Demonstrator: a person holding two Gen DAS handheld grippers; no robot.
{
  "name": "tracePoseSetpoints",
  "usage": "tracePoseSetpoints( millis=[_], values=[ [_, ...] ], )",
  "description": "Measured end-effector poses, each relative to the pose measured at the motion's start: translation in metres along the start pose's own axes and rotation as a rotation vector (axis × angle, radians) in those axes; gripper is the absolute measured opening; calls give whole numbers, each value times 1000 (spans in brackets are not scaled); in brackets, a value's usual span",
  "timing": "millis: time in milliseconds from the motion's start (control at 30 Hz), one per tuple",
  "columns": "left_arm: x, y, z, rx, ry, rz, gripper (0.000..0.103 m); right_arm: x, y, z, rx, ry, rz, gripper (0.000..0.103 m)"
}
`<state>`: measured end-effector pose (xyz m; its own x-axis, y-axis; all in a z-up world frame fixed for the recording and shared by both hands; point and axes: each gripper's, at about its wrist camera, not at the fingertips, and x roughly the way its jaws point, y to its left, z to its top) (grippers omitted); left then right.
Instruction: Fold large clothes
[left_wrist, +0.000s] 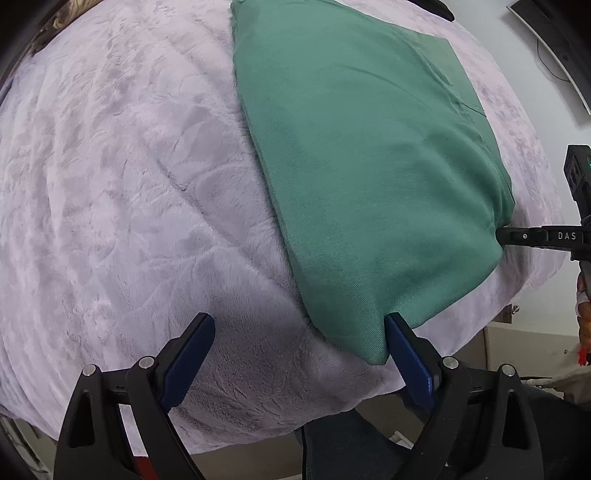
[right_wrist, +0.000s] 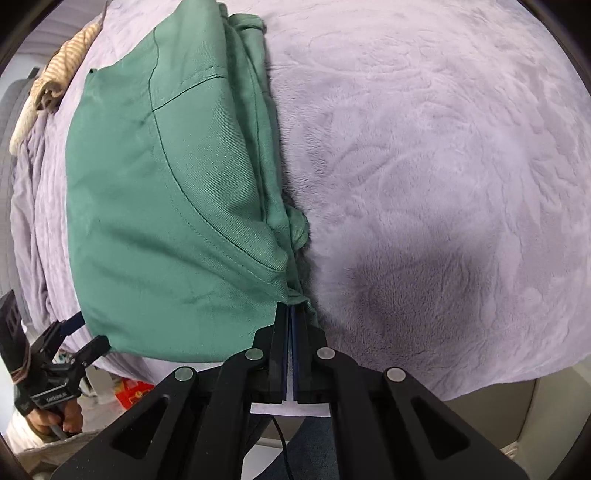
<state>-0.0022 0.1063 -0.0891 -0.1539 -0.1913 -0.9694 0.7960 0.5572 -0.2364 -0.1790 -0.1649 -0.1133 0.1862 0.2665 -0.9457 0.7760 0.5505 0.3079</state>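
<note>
wrist cams steep down, close, share green garment (left_wrist: 369, 166)

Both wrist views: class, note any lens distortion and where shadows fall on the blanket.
Left wrist view: fisheye bulges the blanket into a dome with dark corners; a soft shadow lies between the open left gripper. Right wrist view: same bulge; a dark shadow patch lies right of the shut right gripper pinching the green garment.

Green garment (left_wrist: 369, 177) matt twill; blanket (left_wrist: 110, 184) plush (embossed).
</note>
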Motion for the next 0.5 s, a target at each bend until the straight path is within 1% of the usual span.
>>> tracePoseSetpoints(
  millis=[200,267,333,367,433,500],
  values=[
    [-7,-6,0,-33,8,36,93,-13,-5,5,-41,29,30,0],
    [-11,-8,1,-38,5,46,93,-23,-7,8,-52,22,43,1],
    [-13,-10,1,-33,4,60,93,-32,-8,8,-65,8,51,4],
    [-14,-12,2,-30,8,65,93,-37,-11,13,-68,4,51,4],
    [-12,-13,2,-23,16,72,93,-34,-12,15,-67,-2,55,4],
    [-7,-16,3,-30,20,67,93,-35,-13,11,-64,-5,39,4]
  ],
)
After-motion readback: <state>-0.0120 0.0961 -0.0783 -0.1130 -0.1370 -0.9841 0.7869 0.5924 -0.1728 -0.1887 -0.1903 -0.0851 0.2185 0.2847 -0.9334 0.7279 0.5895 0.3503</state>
